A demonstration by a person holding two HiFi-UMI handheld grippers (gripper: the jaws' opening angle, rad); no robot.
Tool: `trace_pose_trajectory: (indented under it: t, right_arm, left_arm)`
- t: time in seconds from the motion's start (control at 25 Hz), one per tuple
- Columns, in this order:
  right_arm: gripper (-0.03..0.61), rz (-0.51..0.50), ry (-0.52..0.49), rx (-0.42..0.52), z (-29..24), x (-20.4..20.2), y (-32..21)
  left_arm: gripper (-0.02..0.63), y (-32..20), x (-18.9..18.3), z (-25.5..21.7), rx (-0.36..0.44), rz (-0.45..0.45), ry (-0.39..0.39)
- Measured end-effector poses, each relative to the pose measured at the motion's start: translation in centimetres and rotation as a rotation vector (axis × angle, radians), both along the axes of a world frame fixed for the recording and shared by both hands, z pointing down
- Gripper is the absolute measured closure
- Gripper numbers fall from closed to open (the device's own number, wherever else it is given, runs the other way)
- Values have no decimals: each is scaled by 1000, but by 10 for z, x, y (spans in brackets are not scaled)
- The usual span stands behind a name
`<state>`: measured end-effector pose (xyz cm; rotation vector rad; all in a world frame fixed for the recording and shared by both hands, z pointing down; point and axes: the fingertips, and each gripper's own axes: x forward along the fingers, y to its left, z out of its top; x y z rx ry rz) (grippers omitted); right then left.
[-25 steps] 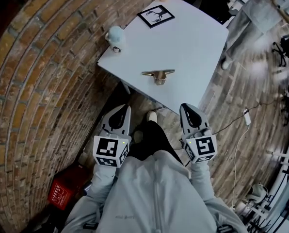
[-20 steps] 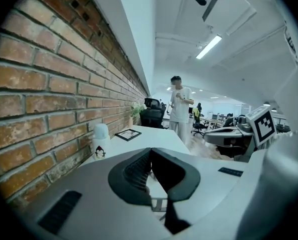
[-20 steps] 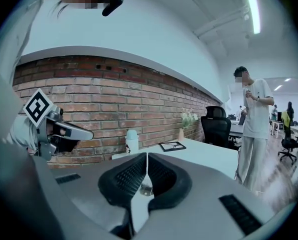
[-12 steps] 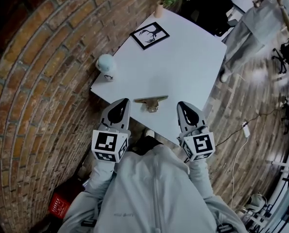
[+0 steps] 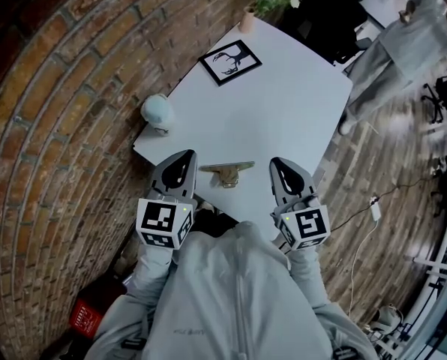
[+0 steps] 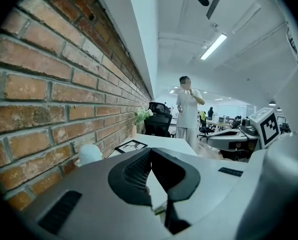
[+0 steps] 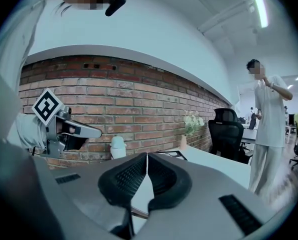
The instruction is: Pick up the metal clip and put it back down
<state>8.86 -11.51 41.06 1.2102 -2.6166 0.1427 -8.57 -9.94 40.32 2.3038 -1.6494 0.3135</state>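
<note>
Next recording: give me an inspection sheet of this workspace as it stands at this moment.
Surface: white table, mostly bare.
Job's things: clip lies near the table's near edge, nothing touching it.
Clutter: framed picture; pale ornament at the wall-side edge; vase with flowers at the far corner.
Grippers: left gripper and right gripper sit either side of the clip, jaws together, both empty.
Cables: cable with a white plug on the floor, right of the table.
Surroundings: brick wall on the left; black chair and a standing person beyond the table; red box on the floor.
</note>
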Motion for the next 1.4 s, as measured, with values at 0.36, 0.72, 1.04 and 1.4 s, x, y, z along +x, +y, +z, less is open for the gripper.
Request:
trace_pose_trajectory:
  t: [0.36,0.72,1.04,1.4]
  right_arm:
    - [552,3,1,-29,6,-6,-1]
    - [541,-74,15,-81,22,-21,3]
    - [401,-214,126,-127,53,-43,16]
    - [348,-381,266,-160,101,-63,33]
  left_arm:
    - [588,-8,-3,4,-25,37,2]
    - [588,-5,-4,17,-58,55,8]
    - [588,-2,-1,31,-85,66,9]
    - [588,-2,0,53,-123,64,5]
